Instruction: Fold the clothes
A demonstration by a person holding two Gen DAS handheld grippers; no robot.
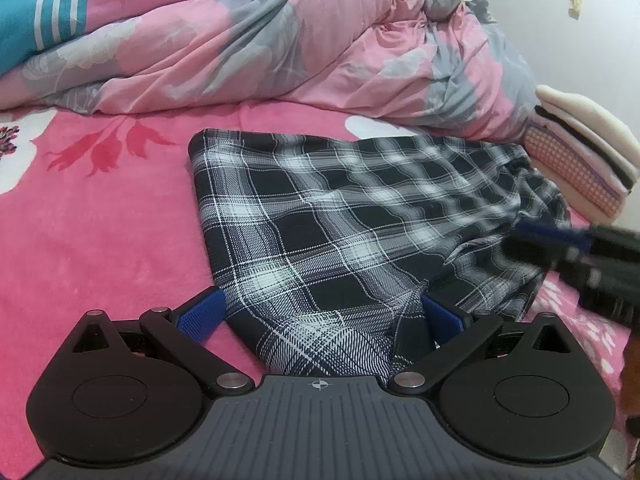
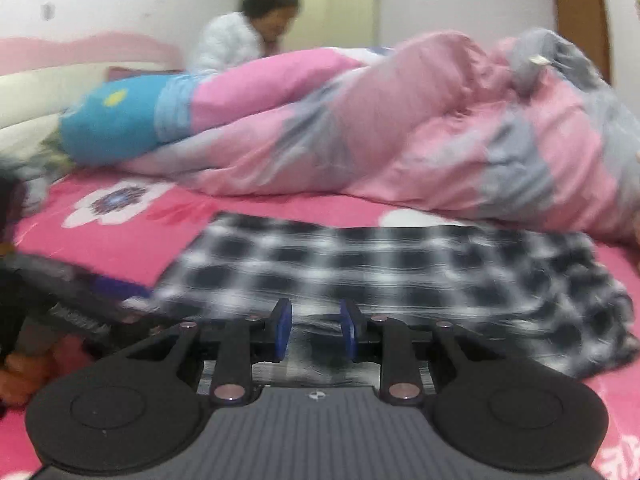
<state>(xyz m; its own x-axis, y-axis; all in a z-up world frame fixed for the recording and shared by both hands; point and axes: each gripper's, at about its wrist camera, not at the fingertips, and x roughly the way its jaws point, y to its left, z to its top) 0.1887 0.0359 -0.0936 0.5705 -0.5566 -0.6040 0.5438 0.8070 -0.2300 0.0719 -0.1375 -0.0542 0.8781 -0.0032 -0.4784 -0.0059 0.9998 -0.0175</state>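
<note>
**Trainee:** Where does the work lie?

**Instructor:** The plaid garment (image 1: pixel 320 216) lies part-folded on the pink bedsheet (image 1: pixel 100 240), in front of the heaped duvet (image 1: pixel 280 40). A stack of folded clothes (image 1: pixel 584 152) sits just beside its right edge.

**Trainee:** And the grippers?

**Instructor:** The left gripper (image 1: pixel 322 312) is at the garment's near end, jaws spread wide, cloth between the pads but not pinched. The right gripper (image 2: pixel 316 330) is at the near right edge, jaws narrowly apart, holding nothing.

**Trainee:** Best practice?

**Instructor:** Pinch one layer set at each near corner, then lift evenly.
</note>
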